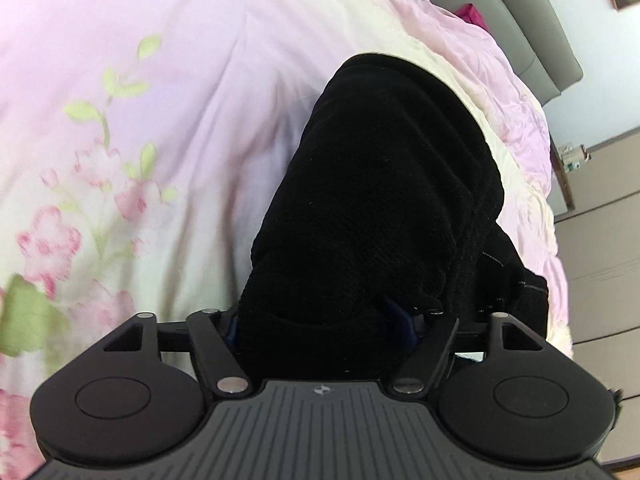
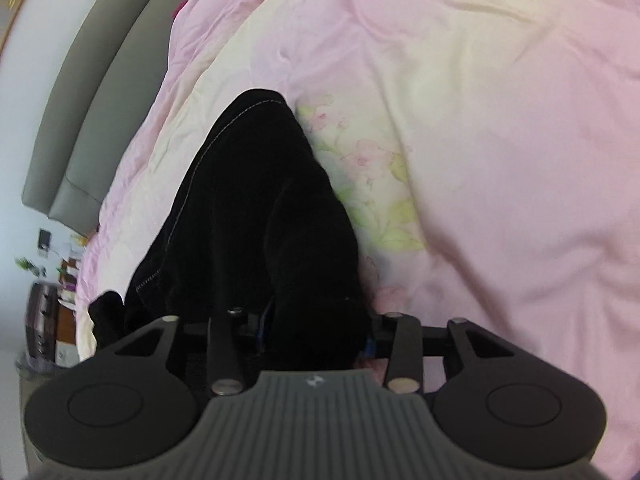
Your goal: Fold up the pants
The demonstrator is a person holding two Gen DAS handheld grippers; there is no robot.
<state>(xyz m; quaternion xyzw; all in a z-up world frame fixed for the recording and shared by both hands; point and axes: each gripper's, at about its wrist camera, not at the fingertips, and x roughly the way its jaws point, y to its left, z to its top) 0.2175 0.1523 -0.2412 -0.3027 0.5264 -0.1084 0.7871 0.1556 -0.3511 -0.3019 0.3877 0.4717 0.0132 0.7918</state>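
A bed point(image 1: 168, 80) with a floral pink quilt point(image 2: 500, 160) was seen. Black pants point(image 1: 372, 208) were draped on the quilt, their near edge clamped in both the left gripper point(image 1: 320, 326) and right gripper point(image 2: 316, 334).

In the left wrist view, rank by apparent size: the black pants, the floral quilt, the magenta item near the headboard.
Largest to smallest as they appear:
1. floral quilt
2. black pants, enlarged by nearness to the camera
3. magenta item, far away and mostly hidden

No readable text

Only a small white emblem, not lettering, sits on each gripper's ribbed grey housing point(image 1: 322, 390) point(image 2: 315, 381).
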